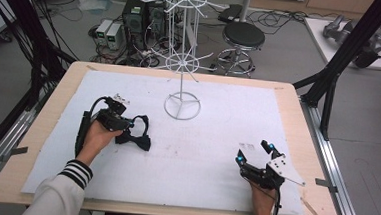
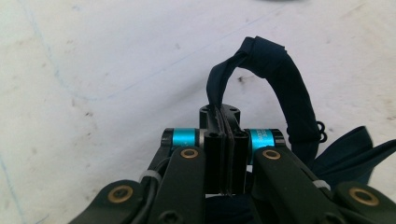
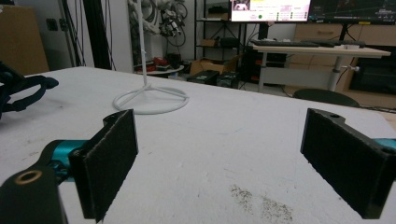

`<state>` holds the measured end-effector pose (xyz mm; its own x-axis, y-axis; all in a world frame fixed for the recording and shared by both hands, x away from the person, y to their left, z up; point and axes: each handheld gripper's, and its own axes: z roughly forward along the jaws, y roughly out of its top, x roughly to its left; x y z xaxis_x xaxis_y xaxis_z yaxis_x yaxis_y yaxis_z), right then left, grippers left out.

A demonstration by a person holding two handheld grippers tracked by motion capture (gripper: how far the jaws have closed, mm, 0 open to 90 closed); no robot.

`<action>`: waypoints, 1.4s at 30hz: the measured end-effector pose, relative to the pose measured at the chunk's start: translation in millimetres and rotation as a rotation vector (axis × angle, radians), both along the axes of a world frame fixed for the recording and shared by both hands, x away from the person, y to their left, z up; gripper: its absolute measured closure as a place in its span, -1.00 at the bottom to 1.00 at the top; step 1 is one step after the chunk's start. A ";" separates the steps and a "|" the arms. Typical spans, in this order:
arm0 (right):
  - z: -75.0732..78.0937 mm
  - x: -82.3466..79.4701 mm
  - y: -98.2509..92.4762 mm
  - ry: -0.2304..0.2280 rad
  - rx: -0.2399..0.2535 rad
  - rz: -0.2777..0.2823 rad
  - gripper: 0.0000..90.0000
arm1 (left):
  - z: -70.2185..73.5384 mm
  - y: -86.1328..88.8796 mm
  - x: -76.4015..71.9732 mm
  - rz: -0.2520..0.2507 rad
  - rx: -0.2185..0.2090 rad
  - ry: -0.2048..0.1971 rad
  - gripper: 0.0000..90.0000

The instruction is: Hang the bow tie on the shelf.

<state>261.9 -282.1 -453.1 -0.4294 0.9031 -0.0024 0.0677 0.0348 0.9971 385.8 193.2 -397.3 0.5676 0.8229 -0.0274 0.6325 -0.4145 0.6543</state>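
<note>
Dark navy bow tie [image 1: 135,135], white wire stand [image 1: 184,52], white table mat [image 1: 216,139], striped black-and-white sleeve [image 1: 77,172]

Your left gripper [image 2: 225,140] has its 2 black jaws pressed together on the thin dark navy strap [image 2: 280,79] of a bow tie [image 2: 348,156]. The strap goes up from the jaws, loops over to the right and drops back to the bow, which sits low right on the scuffed white mat [image 2: 102,70].

bow tie [image 2: 345,156] cut off, rack [image 1: 184,47] top cropped
</note>
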 end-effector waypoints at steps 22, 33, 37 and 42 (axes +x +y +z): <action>0.1 -0.4 0.5 0.000 -0.006 -0.004 -0.77 | 33.9 -0.9 -15.4 -0.082 -0.299 -0.271 0.96; 0.1 -0.4 0.6 0.000 -0.004 -0.004 -0.77 | 65.3 -16.4 -19.3 -0.133 -0.333 -0.368 0.96; 0.1 -0.4 0.7 0.001 -0.002 -0.003 -0.77 | 74.9 -22.1 -18.5 -0.141 -0.340 -0.390 0.96; 0.0 -0.5 0.7 0.004 -0.001 -0.002 -0.77 | 83.4 -28.6 -17.9 -0.150 -0.345 -0.410 0.96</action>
